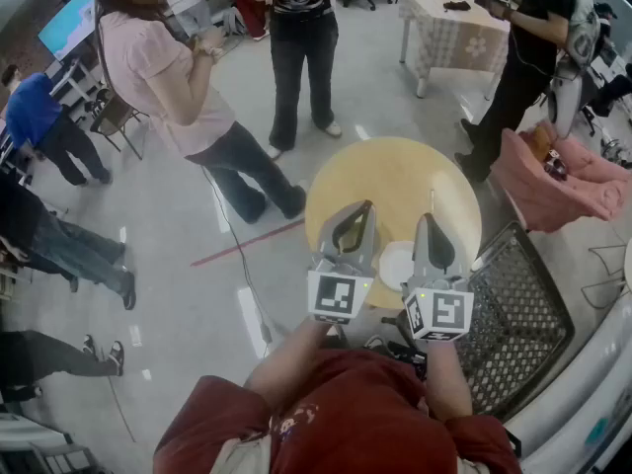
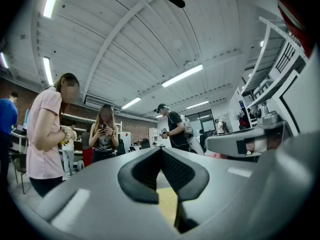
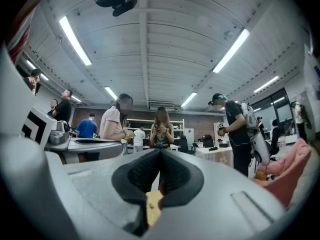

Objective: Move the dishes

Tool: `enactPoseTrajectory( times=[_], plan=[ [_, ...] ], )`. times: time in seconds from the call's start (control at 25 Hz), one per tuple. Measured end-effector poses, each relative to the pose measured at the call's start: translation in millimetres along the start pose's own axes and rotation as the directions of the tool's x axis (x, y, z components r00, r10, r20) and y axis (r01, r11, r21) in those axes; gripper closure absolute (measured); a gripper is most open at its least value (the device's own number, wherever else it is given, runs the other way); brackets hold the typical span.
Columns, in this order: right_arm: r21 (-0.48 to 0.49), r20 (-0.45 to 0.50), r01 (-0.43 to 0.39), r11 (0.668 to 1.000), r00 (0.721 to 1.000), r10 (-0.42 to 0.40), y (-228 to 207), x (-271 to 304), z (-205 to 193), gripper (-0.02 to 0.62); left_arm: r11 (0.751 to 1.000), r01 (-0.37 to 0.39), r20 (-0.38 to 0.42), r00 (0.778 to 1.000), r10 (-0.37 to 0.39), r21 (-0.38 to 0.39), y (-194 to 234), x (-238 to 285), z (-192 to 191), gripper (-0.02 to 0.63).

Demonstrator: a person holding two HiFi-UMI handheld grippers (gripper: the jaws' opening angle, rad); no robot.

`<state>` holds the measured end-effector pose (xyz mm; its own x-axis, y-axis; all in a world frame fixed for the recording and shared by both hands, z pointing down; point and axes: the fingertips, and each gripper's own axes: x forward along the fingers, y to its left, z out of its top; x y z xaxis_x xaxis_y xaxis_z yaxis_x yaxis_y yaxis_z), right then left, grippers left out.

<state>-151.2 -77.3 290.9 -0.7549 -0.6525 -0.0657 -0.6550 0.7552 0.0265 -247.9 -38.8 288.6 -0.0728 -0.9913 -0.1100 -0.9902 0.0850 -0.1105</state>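
Note:
A round yellow table (image 1: pixel 395 181) stands in front of me in the head view. A white dish (image 1: pixel 395 265) lies on its near edge, partly hidden between my two grippers. My left gripper (image 1: pixel 357 211) is held level above the table just left of the dish, jaws shut and empty. My right gripper (image 1: pixel 432 223) hovers just right of the dish, also shut with nothing in it. In the left gripper view the left gripper (image 2: pixel 161 151) shows its pads pressed together, with a sliver of yellow table below. The right gripper (image 3: pixel 160 154) looks the same in its own view.
A dark wire basket (image 1: pixel 518 314) sits low at my right, next to the table. A pink padded seat (image 1: pixel 553 181) stands further right. Several people stand around beyond the table; one person (image 1: pixel 183 87) is close at the left. A cloth-covered table (image 1: pixel 449 28) is at the back.

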Motion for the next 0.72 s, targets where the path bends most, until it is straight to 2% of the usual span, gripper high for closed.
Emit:
enactPoseTrajectory(
  times=[0.48,0.72],
  plan=[
    [0.008,-0.013,-0.012,1.000,1.000,0.012,-7.7,7.7,-5.3,0.594,0.999,-0.015,0.008,1.000,0.015,0.032,-1.3,5.5,-1.9,0.600],
    [0.018,-0.017,-0.024,1.000,1.000,0.024,-3.8,-2.8,-7.8,0.594,0.999,-0.031,0.002,1.000,0.031,0.017,-7.3,-5.5,-4.2,0.600]
  ],
)
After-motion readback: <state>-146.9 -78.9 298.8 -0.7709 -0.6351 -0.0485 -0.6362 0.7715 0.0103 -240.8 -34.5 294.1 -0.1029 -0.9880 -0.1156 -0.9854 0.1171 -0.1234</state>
